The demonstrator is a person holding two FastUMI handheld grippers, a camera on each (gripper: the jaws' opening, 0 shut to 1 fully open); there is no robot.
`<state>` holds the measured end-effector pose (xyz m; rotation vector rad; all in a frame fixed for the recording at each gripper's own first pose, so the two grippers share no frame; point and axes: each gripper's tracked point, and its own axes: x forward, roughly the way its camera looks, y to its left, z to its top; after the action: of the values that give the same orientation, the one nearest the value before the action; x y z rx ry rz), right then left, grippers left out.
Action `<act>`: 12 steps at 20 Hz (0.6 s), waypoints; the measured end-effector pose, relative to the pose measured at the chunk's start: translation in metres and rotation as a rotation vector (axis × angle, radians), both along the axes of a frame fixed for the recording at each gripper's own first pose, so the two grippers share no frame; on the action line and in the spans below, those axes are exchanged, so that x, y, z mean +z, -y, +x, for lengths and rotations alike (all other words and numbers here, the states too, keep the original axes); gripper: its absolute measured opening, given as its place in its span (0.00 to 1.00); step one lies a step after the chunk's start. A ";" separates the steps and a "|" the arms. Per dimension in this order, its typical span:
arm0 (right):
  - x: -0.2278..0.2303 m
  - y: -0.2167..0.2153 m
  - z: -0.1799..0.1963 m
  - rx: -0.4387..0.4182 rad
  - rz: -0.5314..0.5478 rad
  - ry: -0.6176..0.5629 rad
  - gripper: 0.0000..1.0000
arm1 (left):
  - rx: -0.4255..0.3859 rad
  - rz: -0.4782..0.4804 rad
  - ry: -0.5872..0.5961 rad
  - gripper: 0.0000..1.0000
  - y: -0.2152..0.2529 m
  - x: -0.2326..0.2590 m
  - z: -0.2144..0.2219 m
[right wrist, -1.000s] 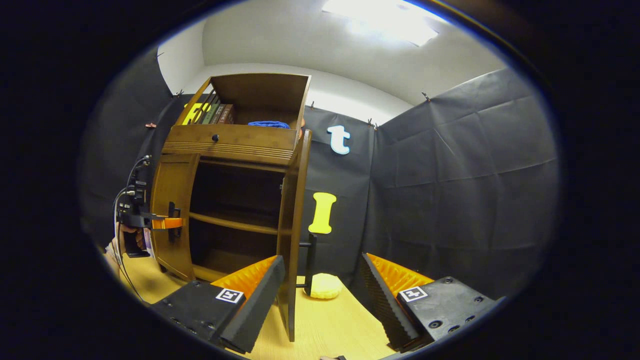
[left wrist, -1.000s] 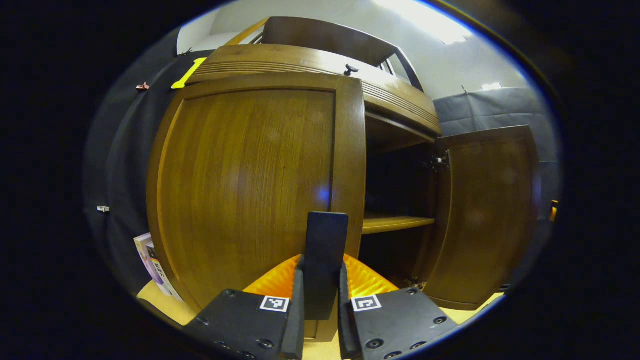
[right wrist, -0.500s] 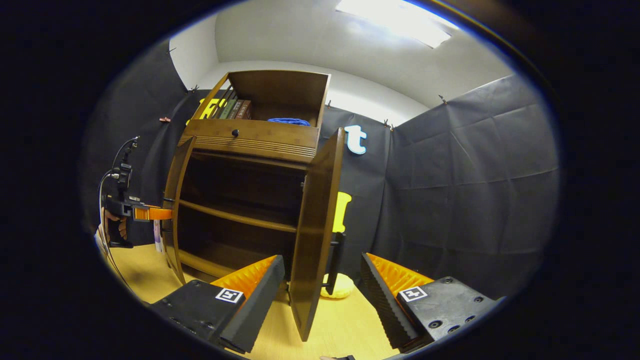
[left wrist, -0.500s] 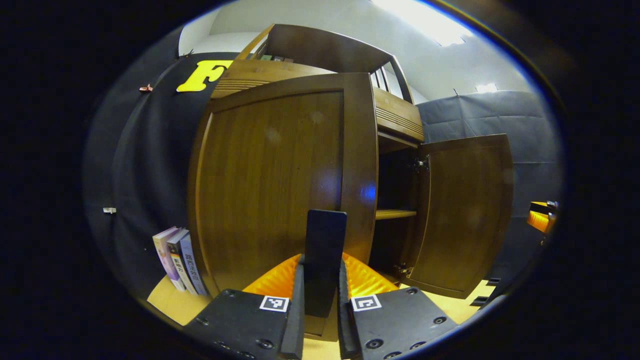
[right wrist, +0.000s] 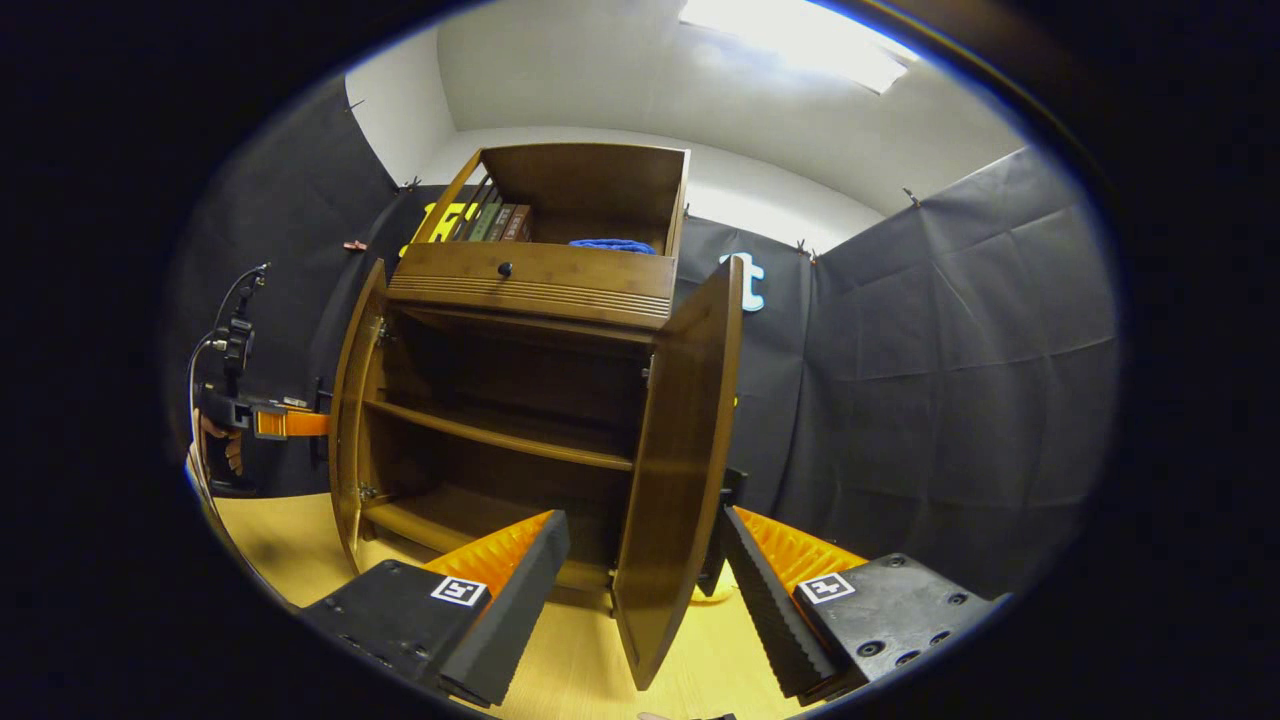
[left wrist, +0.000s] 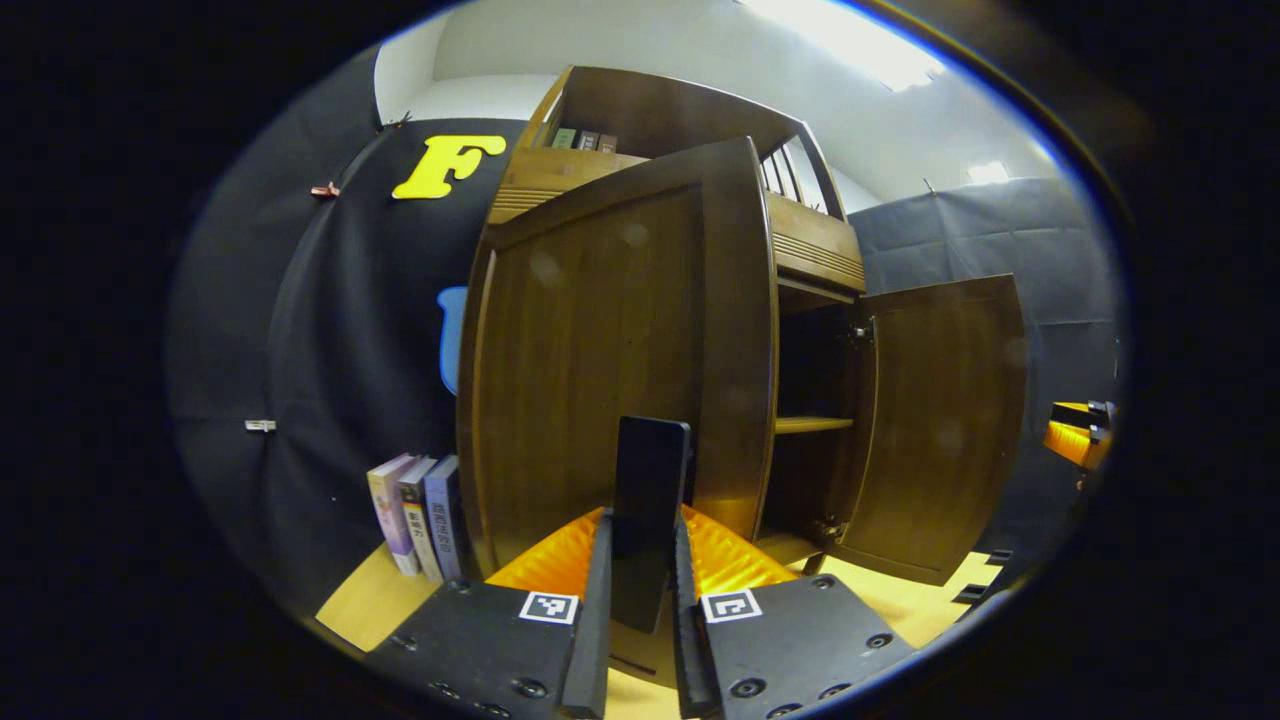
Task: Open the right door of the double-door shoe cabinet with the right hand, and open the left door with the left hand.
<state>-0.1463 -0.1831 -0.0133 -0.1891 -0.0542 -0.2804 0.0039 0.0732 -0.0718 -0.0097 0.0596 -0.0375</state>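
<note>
Now the tall wooden shoe cabinet (right wrist: 530,400) stands against the black booth wall on a pale wood floor (right wrist: 280,540), with both lower doors swung out and its dark shelves exposed. In the left gripper view, your left gripper (left wrist: 640,600) has its fingers pressed together on the dark upright handle (left wrist: 650,500) of the left door (left wrist: 600,370), which stands well out from the cabinet front. In the right gripper view, your right gripper (right wrist: 640,580) has its fingers spread wide, one on each side of the right door (right wrist: 680,470) and not pressing on it; that door's edge points toward the camera.

What could go wrong, as a judgement: if you pull the left handle in a straight line instead of following the door's arc, the pinch may slip off or strain the hinge. The left door is also swinging toward the row of books (left wrist: 415,510) beside the cabinet, so pushing it too far could knock them over. The spread right fingers sit very near the right door's edge, so a careless move could bump it back toward shut.

Compared with a second ago, the left door has swung from nearly closed to clearly open, revealing the books behind it. The right door has opened further too, and your right gripper has drifted so the door now hides the yellow object on the floor.
</note>
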 end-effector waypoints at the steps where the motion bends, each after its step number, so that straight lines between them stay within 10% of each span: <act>1: -0.003 -0.002 0.002 0.012 0.007 -0.006 0.97 | 0.020 0.009 -0.001 0.29 -0.005 0.000 -0.004; 12: -0.018 -0.018 0.017 0.068 0.037 -0.038 0.97 | 0.283 0.048 -0.019 0.17 -0.076 0.001 -0.049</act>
<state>-0.1290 -0.1653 -0.0318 -0.1555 -0.0179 -0.2095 -0.0454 0.1492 -0.0712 0.0300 0.0773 0.2469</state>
